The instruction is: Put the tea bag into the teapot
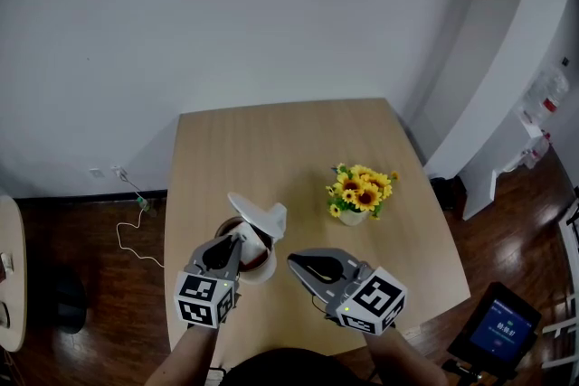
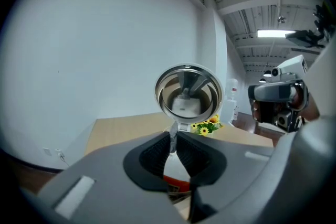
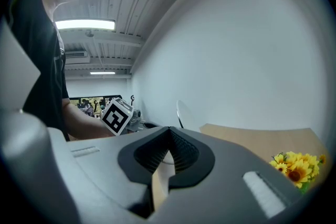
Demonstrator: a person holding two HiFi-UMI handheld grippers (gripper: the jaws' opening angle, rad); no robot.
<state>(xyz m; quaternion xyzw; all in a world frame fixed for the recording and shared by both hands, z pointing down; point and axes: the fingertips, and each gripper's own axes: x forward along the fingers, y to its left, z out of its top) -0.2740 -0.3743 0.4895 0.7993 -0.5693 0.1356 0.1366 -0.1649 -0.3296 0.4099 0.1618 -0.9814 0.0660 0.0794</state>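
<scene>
Left gripper (image 1: 242, 240) is clamped on tea bag (image 2: 176, 168), thin edge nipped at the jaw tips; bag is held right over teapot (image 1: 262, 272) mouth. Open lid (image 1: 259, 214) is seen just ahead. Right gripper (image 1: 295, 261) is closed, empty, held just beside the left; sunflowers (image 1: 361, 191) are seen beyond it
</scene>
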